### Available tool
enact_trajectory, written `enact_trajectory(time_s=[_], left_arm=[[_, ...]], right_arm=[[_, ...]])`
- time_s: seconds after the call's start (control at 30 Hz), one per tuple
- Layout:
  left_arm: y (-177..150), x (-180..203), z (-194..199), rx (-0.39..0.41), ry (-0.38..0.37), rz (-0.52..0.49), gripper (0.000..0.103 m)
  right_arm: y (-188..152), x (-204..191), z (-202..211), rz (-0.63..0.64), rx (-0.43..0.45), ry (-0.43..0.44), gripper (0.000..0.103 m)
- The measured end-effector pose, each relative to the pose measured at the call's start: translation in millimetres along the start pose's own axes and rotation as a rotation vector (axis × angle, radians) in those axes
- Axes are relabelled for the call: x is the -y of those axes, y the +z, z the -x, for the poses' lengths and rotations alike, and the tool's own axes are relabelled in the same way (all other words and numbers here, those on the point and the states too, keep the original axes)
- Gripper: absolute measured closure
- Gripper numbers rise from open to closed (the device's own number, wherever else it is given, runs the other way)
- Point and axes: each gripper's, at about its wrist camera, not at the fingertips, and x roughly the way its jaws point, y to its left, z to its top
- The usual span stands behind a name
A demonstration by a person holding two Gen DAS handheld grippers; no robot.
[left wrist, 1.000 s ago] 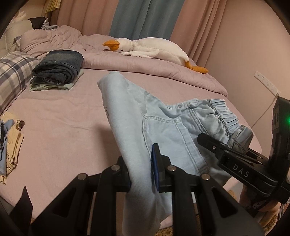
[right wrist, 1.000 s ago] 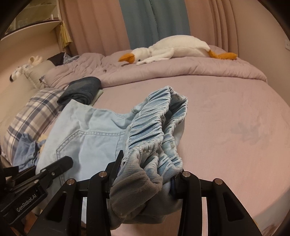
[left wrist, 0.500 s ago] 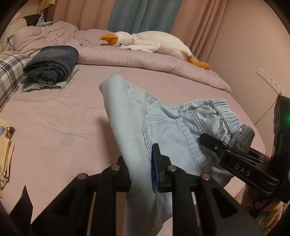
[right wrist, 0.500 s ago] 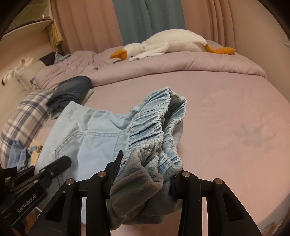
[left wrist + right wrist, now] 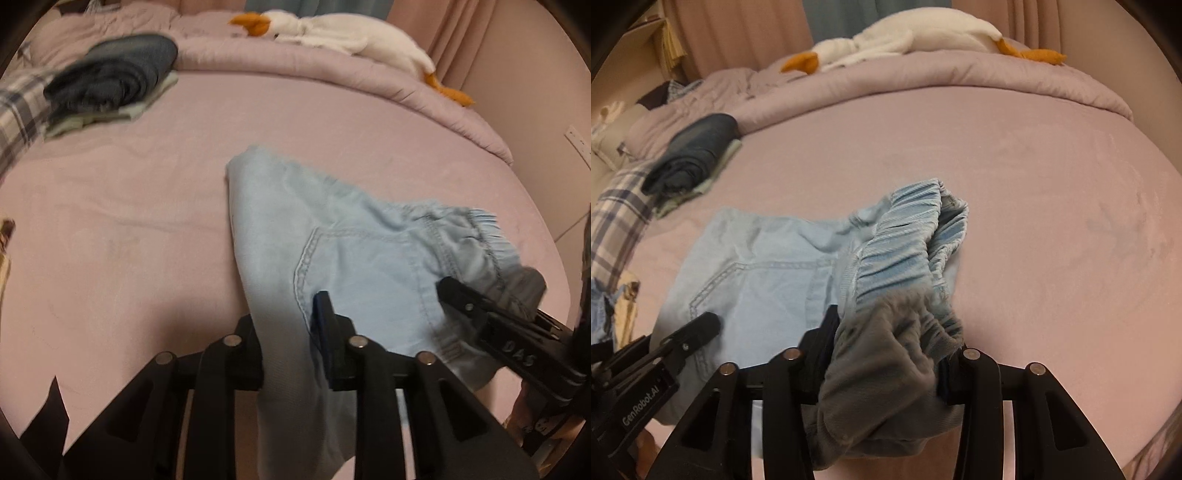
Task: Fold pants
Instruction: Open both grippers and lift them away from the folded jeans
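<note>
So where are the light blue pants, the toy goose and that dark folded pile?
light blue pants (image 5: 354, 251): left wrist view, on the pocket panel.
toy goose (image 5: 332, 33): left wrist view, on its white body.
dark folded pile (image 5: 696, 147): right wrist view, on the top garment.

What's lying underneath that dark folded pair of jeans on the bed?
Under the dark folded jeans a pale green folded garment sticks out along the near edge, both resting on the pink sheet. Whether anything else lies in that stack is hidden by the jeans.

Dim, warm indoor light is falling evenly across both views. Motion blur is smearing the folded clothes (image 5: 110, 79) at left. Fisheye distortion is bending edges; black vignetting is ringing corners.
</note>
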Motion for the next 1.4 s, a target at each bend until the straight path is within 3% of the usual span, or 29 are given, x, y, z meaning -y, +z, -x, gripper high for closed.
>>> enact_trajectory(time_s=[0.13, 0.27, 0.4, 0.57, 0.67, 0.93, 1.4], left_arm=[[-4.0, -4.7, -2.2, 0.002, 0.0, 0.02, 0.071], [-7.5, -5.3, 0.1, -0.016, 0.015, 0.033, 0.053], [-13.6, -10.6, 18.1, -0.029, -0.012, 0.071, 0.05], [-18.9, -9.1, 69.8, 0.109, 0.012, 0.078, 0.011], [-22.7, -5.6, 101.8, 0.185, -0.015, 0.083, 0.004], [-37.8, 10.7, 147.9, 0.268, -0.016, 0.044, 0.001], [-68.2, 25.1, 152.4, 0.219, 0.029, 0.022, 0.001]], right_arm=[[-3.4, 5.3, -2.3, -0.02, -0.017, 0.015, 0.054], [-5.2, 12.7, -5.2, -0.044, -0.03, 0.029, 0.049], [-10.8, 17.2, 7.5, -0.059, -0.025, 0.036, 0.049], [-17.5, 17.0, 37.1, -0.032, 0.023, 0.011, 0.048], [-19.8, 16.2, 62.7, -0.013, 0.09, 0.008, 0.032], [-23.8, 9.1, 122.1, 0.023, 0.268, 0.053, 0.014], [-41.1, -3.7, 137.6, 0.051, 0.31, 0.053, 0.013]])
